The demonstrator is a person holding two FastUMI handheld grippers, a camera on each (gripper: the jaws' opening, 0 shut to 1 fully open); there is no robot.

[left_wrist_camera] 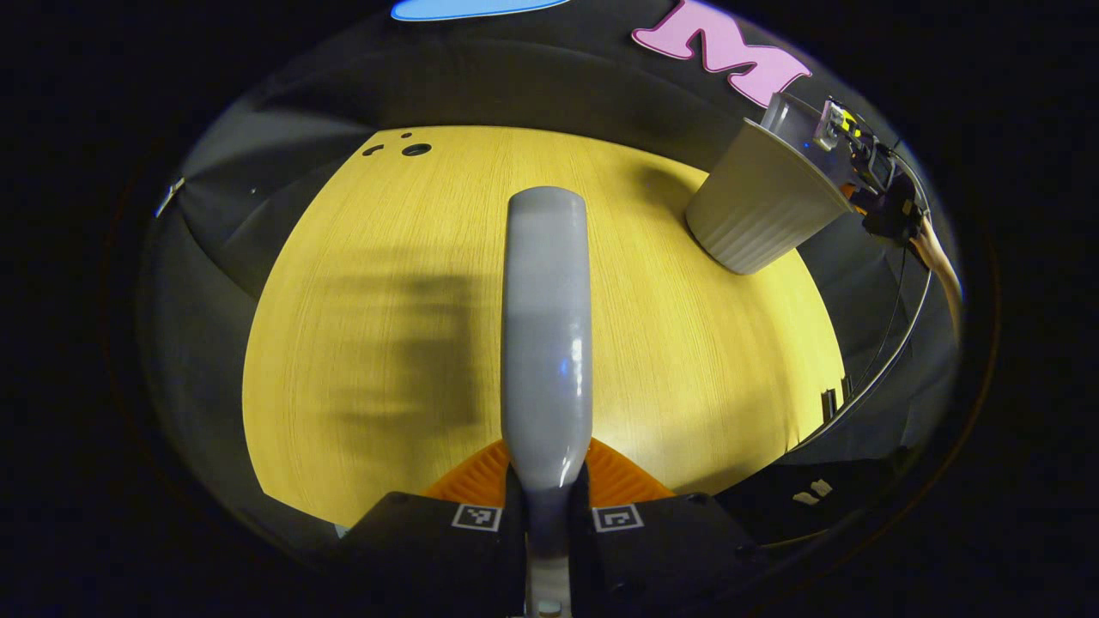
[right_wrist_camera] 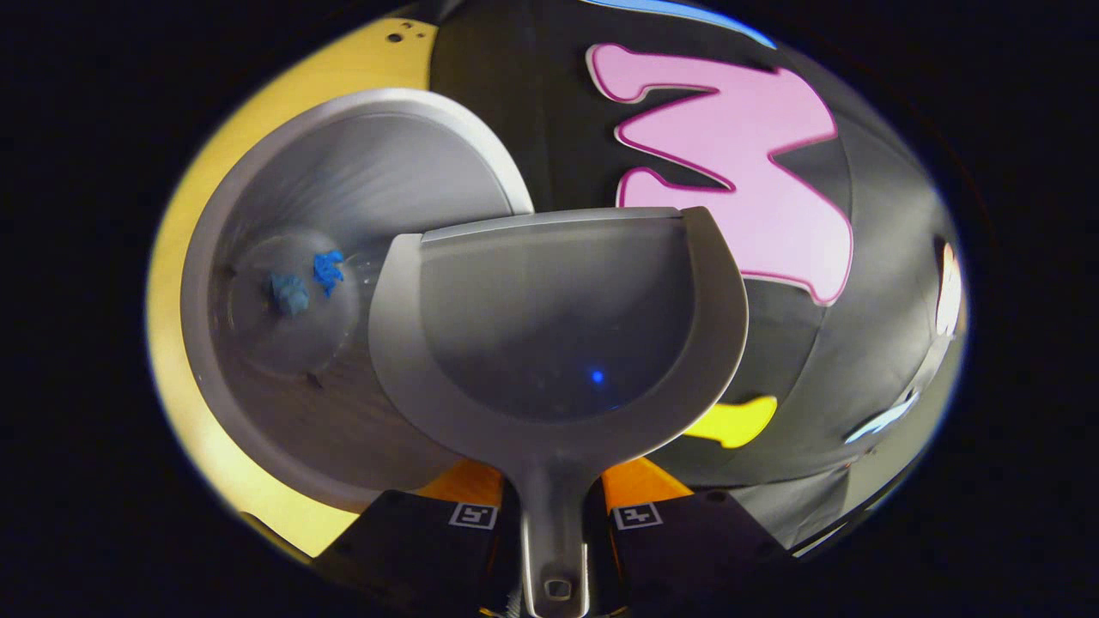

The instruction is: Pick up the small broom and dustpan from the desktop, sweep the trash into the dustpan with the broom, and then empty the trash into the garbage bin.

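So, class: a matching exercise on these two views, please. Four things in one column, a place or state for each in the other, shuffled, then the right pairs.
Things:
1. broom
2. dustpan
3. blue scraps
4. bin

Places or states:
A. lying at the bottom of the bin
B. empty, clamped by its handle in the right gripper
C. standing on the desk's far right part
D. clamped in the left gripper, above the desk

Pairs: 1-D, 2-B, 3-A, 4-C

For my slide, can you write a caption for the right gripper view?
Right gripper holds the empty dustpan beside the garbage bin, where blue trash lies at the bottom.
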